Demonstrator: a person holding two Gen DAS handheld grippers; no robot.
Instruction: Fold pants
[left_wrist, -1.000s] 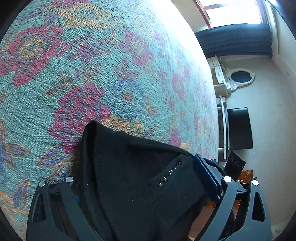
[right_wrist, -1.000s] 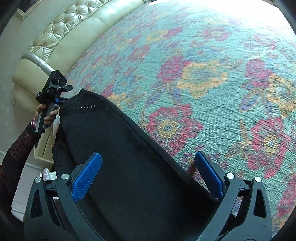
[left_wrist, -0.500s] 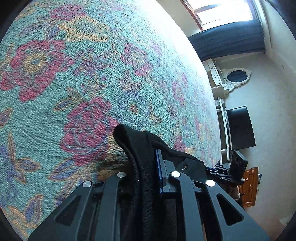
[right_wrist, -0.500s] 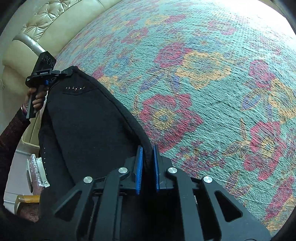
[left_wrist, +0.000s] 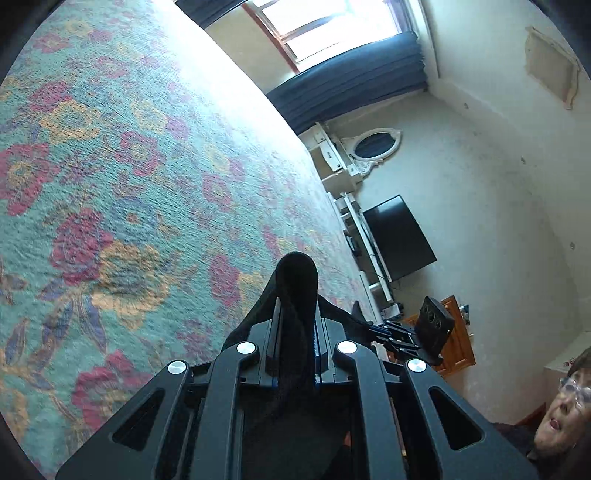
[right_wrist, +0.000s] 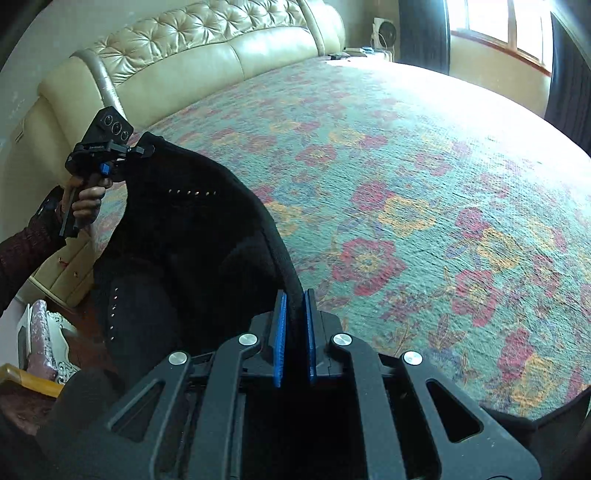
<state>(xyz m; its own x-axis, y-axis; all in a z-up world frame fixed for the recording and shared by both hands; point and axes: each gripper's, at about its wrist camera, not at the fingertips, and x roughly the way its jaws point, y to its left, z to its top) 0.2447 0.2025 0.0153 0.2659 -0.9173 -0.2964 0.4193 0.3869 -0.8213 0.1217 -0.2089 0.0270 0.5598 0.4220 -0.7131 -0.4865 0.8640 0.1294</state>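
Black pants (right_wrist: 192, 236) with small metal studs hang in the air between both grippers, above a floral bedspread (right_wrist: 406, 192). My right gripper (right_wrist: 294, 306) is shut on the pants' edge, the cloth pinched between its blue pads. In the right wrist view my left gripper (right_wrist: 147, 149) is held by a hand at the far left, shut on the other corner. In the left wrist view my left gripper (left_wrist: 297, 314) clamps a bunched fold of the pants (left_wrist: 297, 288), and the right gripper (left_wrist: 373, 326) shows low at the right.
A cream tufted headboard (right_wrist: 207, 48) runs along the far side of the bed. A dark curtain (left_wrist: 351, 85), a white dresser with oval mirror (left_wrist: 373, 147) and a black screen (left_wrist: 399, 236) stand by the wall. A person's face shows at the lower right corner.
Both grippers went from open around the pants' edge to shut on it, then rose, lifting the waist end off the bedspread.
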